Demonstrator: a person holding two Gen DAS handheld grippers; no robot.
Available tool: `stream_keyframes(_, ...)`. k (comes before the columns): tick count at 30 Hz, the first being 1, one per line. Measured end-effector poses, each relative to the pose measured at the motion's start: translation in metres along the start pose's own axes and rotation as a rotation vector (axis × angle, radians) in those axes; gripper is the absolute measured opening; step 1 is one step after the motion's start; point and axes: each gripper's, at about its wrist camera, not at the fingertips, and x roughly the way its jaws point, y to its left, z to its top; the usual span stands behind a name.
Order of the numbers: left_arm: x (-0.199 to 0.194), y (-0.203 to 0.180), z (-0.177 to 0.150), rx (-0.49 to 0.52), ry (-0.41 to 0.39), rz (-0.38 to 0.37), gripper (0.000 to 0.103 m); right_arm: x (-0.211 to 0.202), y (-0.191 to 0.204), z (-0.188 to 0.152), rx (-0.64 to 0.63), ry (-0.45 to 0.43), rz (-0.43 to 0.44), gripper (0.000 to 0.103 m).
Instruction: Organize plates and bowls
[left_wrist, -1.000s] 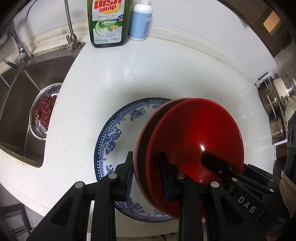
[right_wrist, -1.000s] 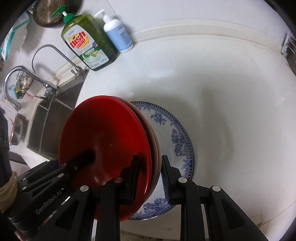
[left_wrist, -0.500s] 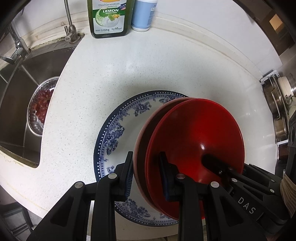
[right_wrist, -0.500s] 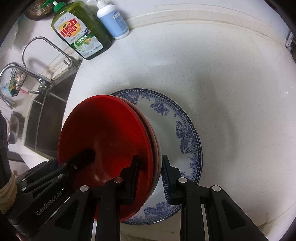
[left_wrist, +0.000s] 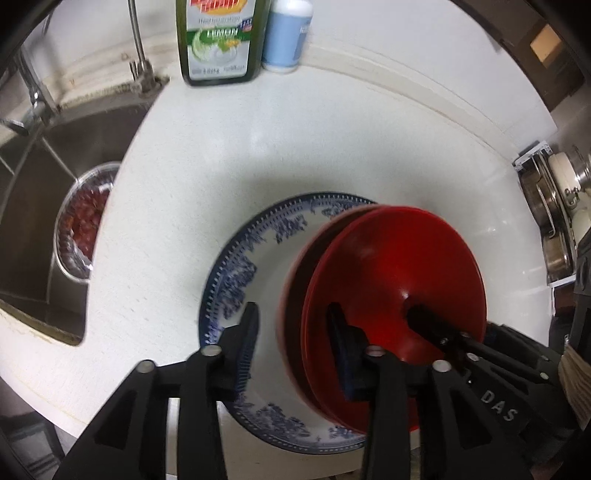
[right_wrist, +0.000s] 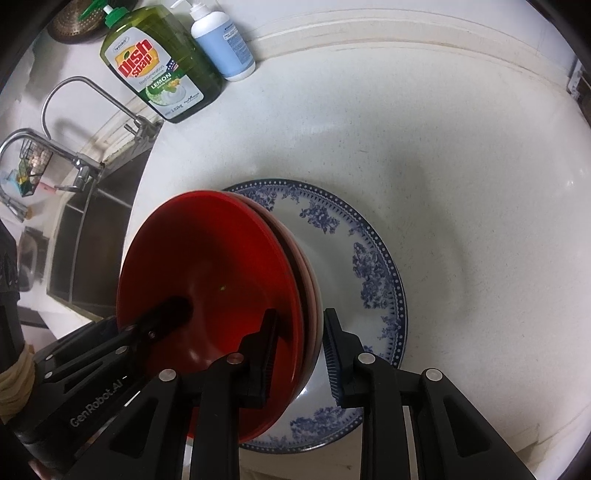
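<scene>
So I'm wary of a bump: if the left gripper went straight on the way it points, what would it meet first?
Probably the blue-patterned plate lying on the counter; the left gripper now straddles the red bowls' rim.

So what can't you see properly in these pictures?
- Middle of the blue plate: both views, the red bowls cover it.
- How many red bowls are stacked: only rims show, blurred in the left view.
- Whether the bowls touch the plate: can't tell in either view.
- Dish soap top: cut off by the left view's edge.
- Left tongs have opened; right tongs straddle the rims, grip unclear.
</scene>
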Motion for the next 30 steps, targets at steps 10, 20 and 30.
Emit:
stream_keyframes(10,-0.055,-0.016,-0.026,0.061,-0.224,0.044,0.078,-0.052,-0.002,-0.018,-0.003,-0.199,-0.073,0.050)
stream_keyframes(20,-0.110,-0.049,-0.106,0.109,-0.483,0.163,0.101,-0.111,-0.012,-0.078,-0.054,-0.403,-0.132,0.074)
stream_keyframes(30,-0.152,-0.077,-0.215,0.138,-0.640,0.224,0.103,-0.162,-0.027,-0.181,-0.111,-0.578,-0.157,0.076)
